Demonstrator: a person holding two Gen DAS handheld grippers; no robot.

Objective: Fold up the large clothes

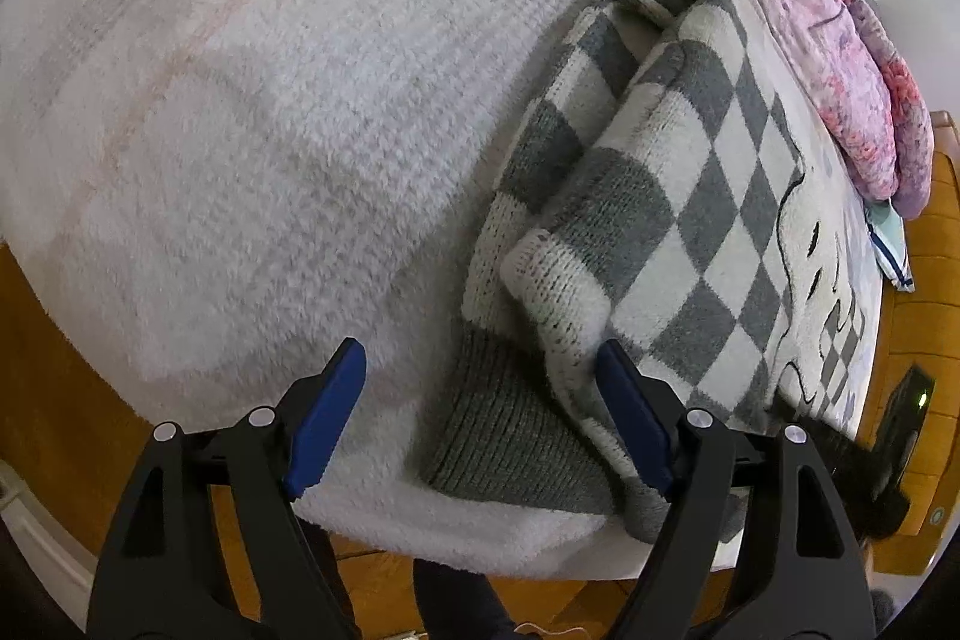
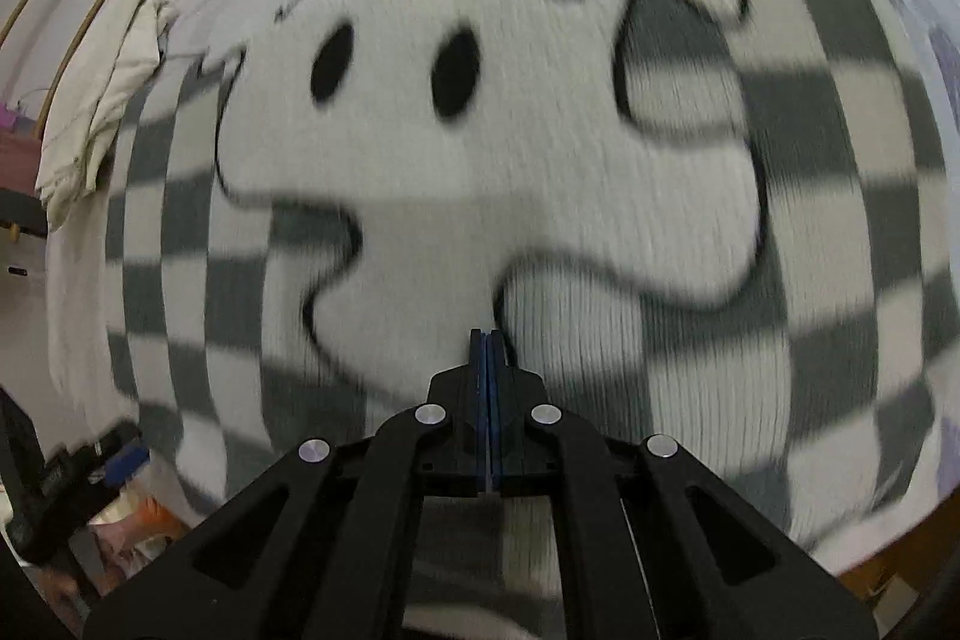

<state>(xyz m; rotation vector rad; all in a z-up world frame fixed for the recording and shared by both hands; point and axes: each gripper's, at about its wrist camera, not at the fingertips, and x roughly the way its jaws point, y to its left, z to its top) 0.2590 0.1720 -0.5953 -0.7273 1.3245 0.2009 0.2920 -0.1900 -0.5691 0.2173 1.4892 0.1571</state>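
Observation:
A grey-and-white checkered knit sweater (image 1: 678, 172) with a white cartoon face lies on the fluffy white bed cover (image 1: 270, 148). One sleeve is folded over the body, and its grey ribbed cuff (image 1: 516, 436) lies near the bed's front edge. My left gripper (image 1: 480, 370) is open, its blue pads on either side of the cuff and the sleeve fold, the right pad touching the fabric. In the right wrist view the sweater (image 2: 510, 148) fills the blurred frame. My right gripper (image 2: 487, 340) is shut just above the sweater's front, nothing visibly between its pads.
A pink and purple quilt (image 1: 828, 28) is bunched along the far side of the bed. A cream cloth (image 2: 108, 100) lies beyond the sweater. The orange wooden floor (image 1: 54, 364) shows past the bed edge. The left gripper (image 2: 78, 472) shows at the lower left of the right wrist view.

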